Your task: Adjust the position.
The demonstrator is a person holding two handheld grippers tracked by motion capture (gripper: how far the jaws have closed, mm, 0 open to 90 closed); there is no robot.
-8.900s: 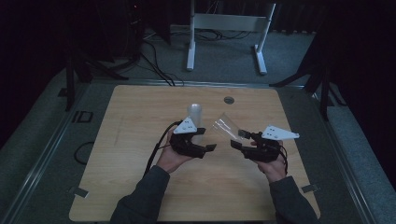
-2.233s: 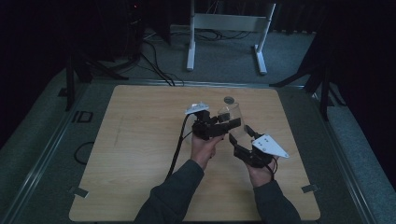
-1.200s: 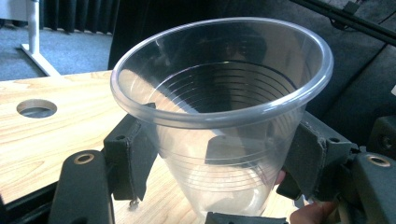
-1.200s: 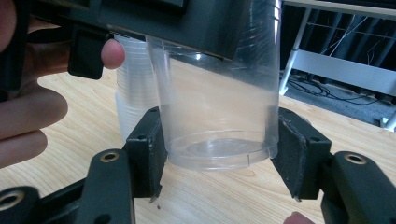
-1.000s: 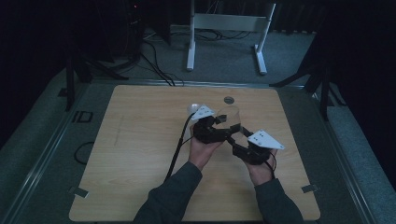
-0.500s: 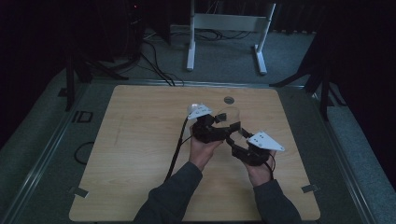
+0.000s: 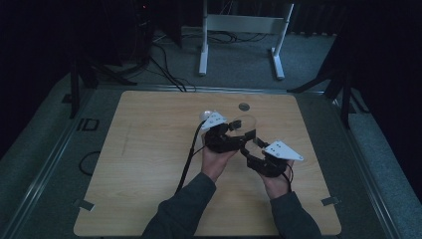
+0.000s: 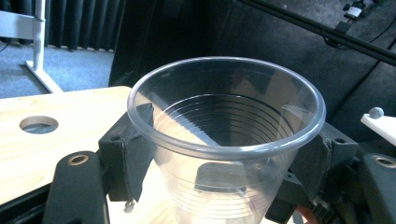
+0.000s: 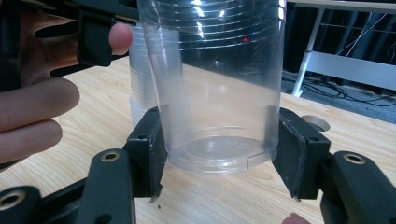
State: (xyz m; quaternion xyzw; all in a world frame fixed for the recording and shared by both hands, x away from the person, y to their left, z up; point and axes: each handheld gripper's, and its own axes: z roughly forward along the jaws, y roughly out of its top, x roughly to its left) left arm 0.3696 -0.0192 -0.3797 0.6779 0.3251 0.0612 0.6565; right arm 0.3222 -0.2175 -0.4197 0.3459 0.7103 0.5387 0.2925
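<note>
**Hand-held grippers share one clear cup above the desk**

The right hand-held gripper [image 9: 215,175] sits nearest, its two black jaws set on either side of the base of the clear plastic cup [image 9: 215,93]. The left jaw touches the wall; the right jaw looks to be just at it, so this hold seems light. Its jaws have just been easing apart a little with the cup between them.

Just beyond, the left hand-held gripper [image 8: 224,158] clasps the same cup [image 8: 224,140] higher up, below the rim, a pad on each side. Its jaws have just been closing in on the cup wall and stand at a narrow gap, pressed to the plastic.

In the high view the cup [image 7: 244,124] hangs in the air over the middle of the desk [image 7: 149,164], between both grippers, near the round hole [image 7: 244,106] in the far part of the top.

Risks, as I judge them: the thin wall could buckle if the left jaws squeeze further, and a second cup seems nested behind, so a loose right hold may let the base slip and the pair stay stuck or drop.
</note>
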